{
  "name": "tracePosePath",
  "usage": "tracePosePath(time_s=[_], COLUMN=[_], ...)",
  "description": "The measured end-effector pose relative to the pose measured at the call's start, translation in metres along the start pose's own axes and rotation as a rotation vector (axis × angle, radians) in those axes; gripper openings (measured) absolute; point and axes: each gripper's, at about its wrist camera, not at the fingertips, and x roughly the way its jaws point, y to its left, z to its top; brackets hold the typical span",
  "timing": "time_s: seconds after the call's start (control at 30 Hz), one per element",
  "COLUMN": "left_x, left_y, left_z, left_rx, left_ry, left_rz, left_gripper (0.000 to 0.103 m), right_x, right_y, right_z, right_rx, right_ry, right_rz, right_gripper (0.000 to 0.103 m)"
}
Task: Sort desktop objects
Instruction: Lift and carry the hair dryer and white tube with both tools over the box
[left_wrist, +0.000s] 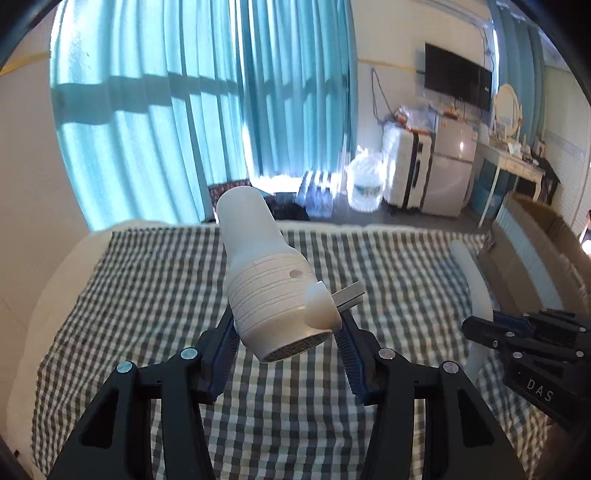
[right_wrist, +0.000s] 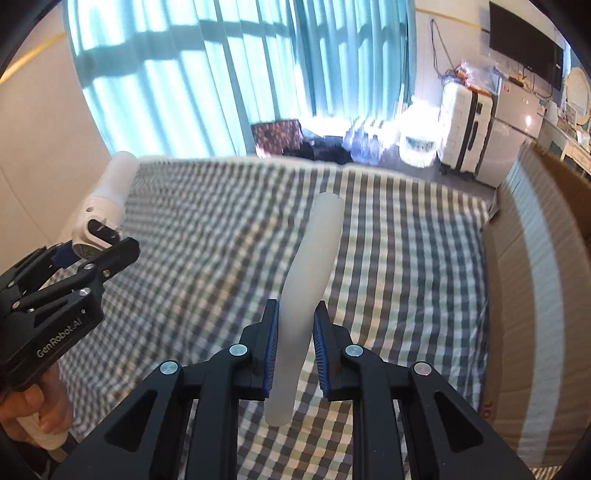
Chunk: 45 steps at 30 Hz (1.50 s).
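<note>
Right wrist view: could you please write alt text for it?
The right gripper clamps a pale curved tube above a checked cloth. At left, the left gripper holds a white device; a cardboard box stands right.

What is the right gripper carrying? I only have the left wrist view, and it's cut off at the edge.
Observer: A white curved plastic tube, clamped between the blue pads of the right gripper. Its lower end pokes out below them.
Operator: Who's driving the left one?
Observer: A bare hand is wrapped round the pale handle of the left gripper, which clamps the white ribbed plastic cylinder.
</note>
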Motion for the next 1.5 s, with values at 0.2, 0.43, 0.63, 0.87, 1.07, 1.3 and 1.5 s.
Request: tracePosePath(time_s=[0.2,0.43,0.63,0.87,1.07,1.3,1.5], left_x=[-0.031,-0.064,-0.088,-0.112,-0.125,-0.138,-0.145], left_y=[-0.003,-0.017,-0.025,-0.042,-0.062,-0.09,-0.116], left_z=[0.017,0.034,0.045,0.062,0.074,0.086,0.095], left_rx=[-0.015,-0.005,-0.012,-0.007,-0.004,0.02,0.031], left_ry=[-0.043,-0.096,-0.134,-0.168,-0.184,-0.218,-0.228], left_rz=[-0.016,0.01,0.013,0.001,-0.022,-0.046,-0.091], left_gripper=[0.052,0.052,0.052,0.052,0.052,0.052,0.052], right_x=[-0.036,-0.082,-0.112,-0.144,-0.171,-0.2,-0.219], right_y=[0.003,0.002,0.006,-0.003,-0.012,-0.028,-0.048], right_z=[0.014,0.021,0.024,0.029,0.03,0.032,0.028], right_rx=[-0.007,-0.038,-0.046,-0.028,-0.014,0.008,0.023], right_ry=[-0.106,-0.216,-0.287,-0.361,-0.412,-0.462,-0.487], right_rz=[0.009,-0.012,-0.005,0.0,-0.015,-0.03,-0.07], right_gripper=[0.018,0.018,0.018,0.018,0.017,0.017,0.017])
